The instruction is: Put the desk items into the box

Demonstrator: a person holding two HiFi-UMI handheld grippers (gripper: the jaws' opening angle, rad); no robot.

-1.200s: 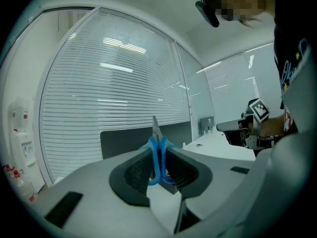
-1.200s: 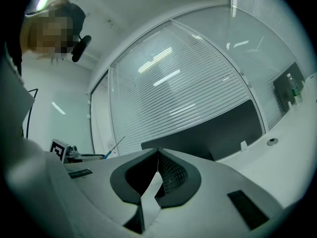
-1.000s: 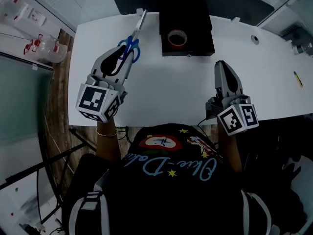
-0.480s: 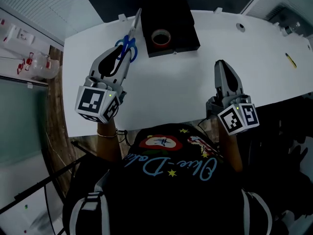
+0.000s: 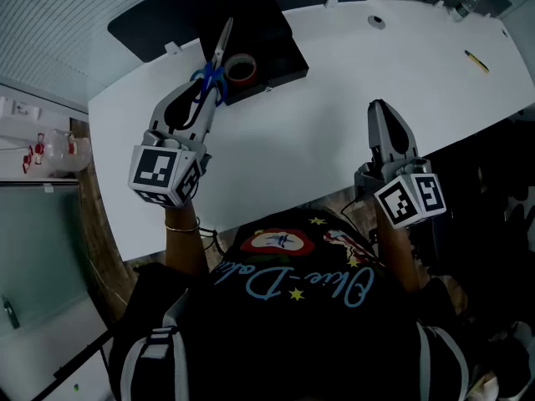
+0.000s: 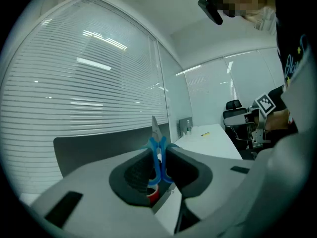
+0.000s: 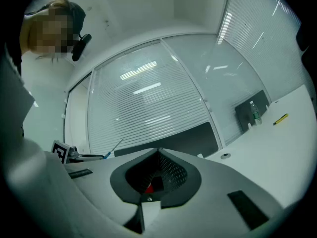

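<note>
Near worktop (image 5: 318, 140) edge slanting from lower left up to the right. Broad bare white room ahead of right tongs (image 5: 378, 107), closed tip to tip and empty. At left, left tongs (image 5: 205, 86) clamped on one pair of blue-handled scissors (image 5: 219, 53), blades overlapping the one black box (image 5: 272, 32) at top centre. One red tape roll (image 5: 247, 59) inside. Farther, upper right, one yellow pen (image 5: 476, 60). Only in right gripper view: one bottle (image 7: 254, 112) at the far edge.
</note>
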